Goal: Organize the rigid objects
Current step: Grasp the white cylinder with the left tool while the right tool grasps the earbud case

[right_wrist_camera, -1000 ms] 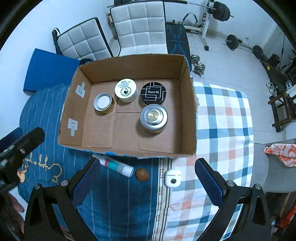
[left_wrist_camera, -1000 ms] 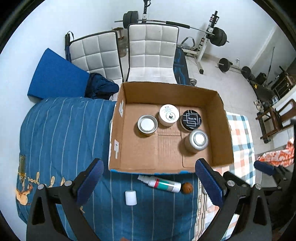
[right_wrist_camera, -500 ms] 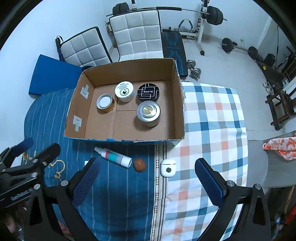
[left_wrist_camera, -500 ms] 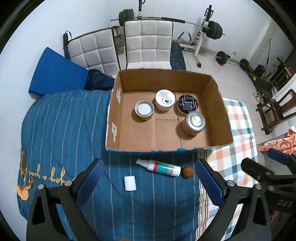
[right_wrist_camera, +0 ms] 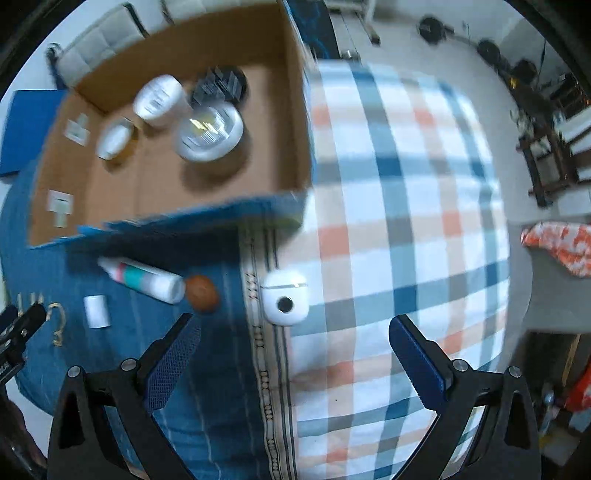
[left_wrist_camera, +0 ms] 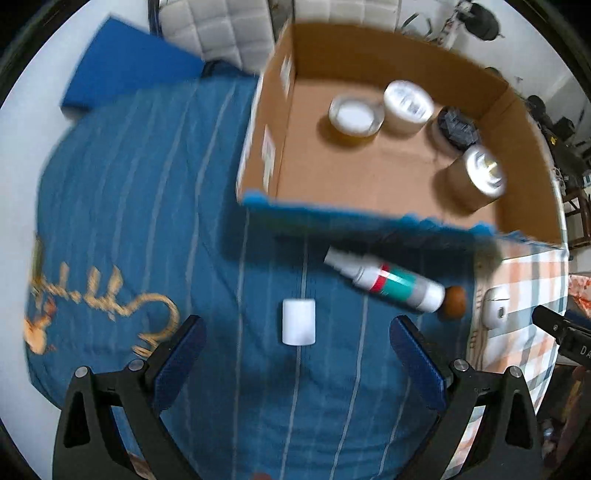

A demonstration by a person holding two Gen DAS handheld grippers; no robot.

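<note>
A cardboard box (left_wrist_camera: 269, 122) holds several round jars, among them a silver-lidded one (left_wrist_camera: 476, 177). In front of it on the blue bedspread lie a small white cylinder (left_wrist_camera: 298, 322), a white spray bottle with red and teal bands (left_wrist_camera: 384, 282) and a brown ball (left_wrist_camera: 454, 301). A white earbud case (right_wrist_camera: 286, 302) lies at the edge of the plaid cloth. My left gripper (left_wrist_camera: 297, 365) is open, low over the white cylinder. My right gripper (right_wrist_camera: 291, 363) is open, just in front of the earbud case. The box (right_wrist_camera: 295, 122), the bottle (right_wrist_camera: 144, 278) and the ball (right_wrist_camera: 202, 290) also show in the right wrist view.
The bed carries a blue striped cover (left_wrist_camera: 129, 206) on the left and a plaid cloth (right_wrist_camera: 406, 206) on the right. White padded chairs (left_wrist_camera: 218, 29) and gym weights (right_wrist_camera: 432, 26) stand beyond the bed. An orange patterned cloth (right_wrist_camera: 561, 247) lies at far right.
Both grippers have dropped and moved closer to the bed. The left now hangs over the white cylinder, the right over the earbud case. Both stay open; no object has moved.
</note>
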